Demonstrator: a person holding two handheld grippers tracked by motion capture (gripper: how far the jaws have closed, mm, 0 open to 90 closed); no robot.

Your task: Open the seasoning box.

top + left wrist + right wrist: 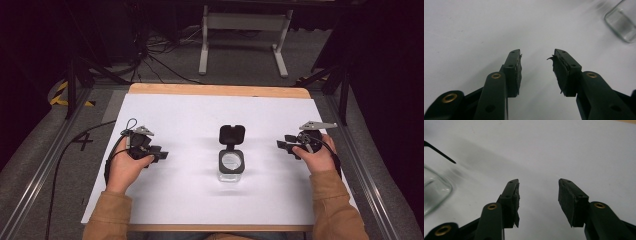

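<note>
A clear square glass jar (231, 165) stands in the middle of the white table sheet, its black hinged lid (232, 135) flipped open toward the far side. My left gripper (161, 154) rests on the sheet left of the jar, open, with nothing between its pads (514, 72). A corner of the jar (621, 22) appears at the upper right of the left gripper view. My right gripper (282, 145) sits right of the jar, open and empty, jaws pointing toward it. In the right gripper view the jar's glass wall (434, 190) and the lid's thin edge (439, 152) lie at the left.
The white sheet (200, 115) covers a wooden table top (215, 90). Metal rails run along both sides of the table. A white frame stand (245, 30) and cables lie on the floor beyond the far edge.
</note>
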